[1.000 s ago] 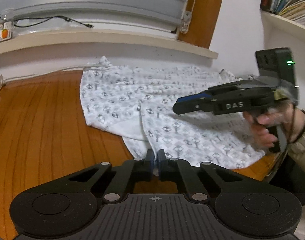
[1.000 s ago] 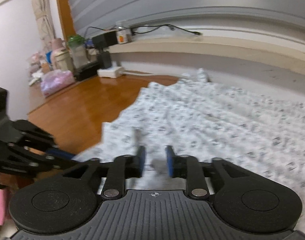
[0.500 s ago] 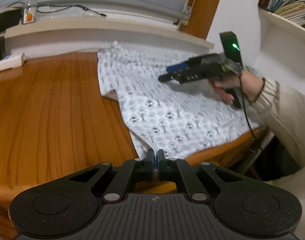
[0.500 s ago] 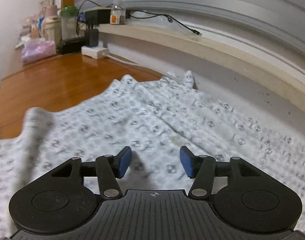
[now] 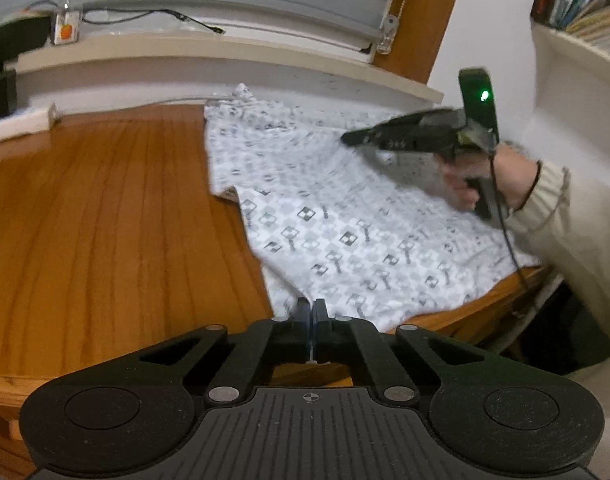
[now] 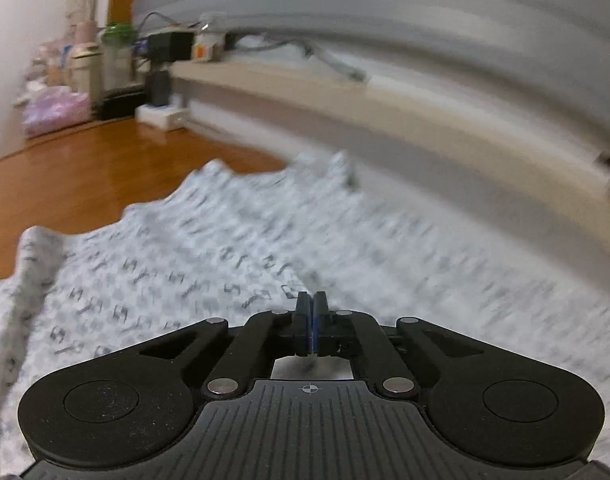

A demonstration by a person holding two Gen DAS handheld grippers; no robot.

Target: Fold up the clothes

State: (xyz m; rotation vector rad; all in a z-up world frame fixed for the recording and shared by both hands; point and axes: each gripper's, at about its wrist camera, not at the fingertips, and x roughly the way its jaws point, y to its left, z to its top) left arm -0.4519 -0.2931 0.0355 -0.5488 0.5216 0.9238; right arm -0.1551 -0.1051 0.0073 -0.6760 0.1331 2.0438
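Two grippers are at work on one patterned garment (image 5: 345,216), which lies spread on the right part of the wooden table (image 5: 105,220), its far edge against the wall below the sill (image 5: 225,46) and its near edge close to the table's near edge. In the left wrist view, the left gripper (image 5: 311,306) has its jaws closed together on the near hem of the cloth, a thin sliver of fabric showing between the pads, so it appears to be pinching that corner. Farther off to the right in the same view, the right gripper (image 5: 347,139) is held by a hand (image 5: 501,178) in a pale sleeve (image 5: 573,216), low over the far right part of the garment; from here its tips look closed, but whether they have cloth is hard to tell. In the right wrist view, which is blurred, the right gripper (image 6: 311,300) shows its pads pressed together with the garment (image 6: 185,264) filling the space right in front of them; a small ridge of fabric seems to rise to the tips, which suggests a pinch, though the blur leaves this uncertain. The step in hand looks like securing two points on the cloth before a fold. The next move likely calls for lifting both held points together and carrying them across the garment, keeping the fabric taut so that the fold lands flat.
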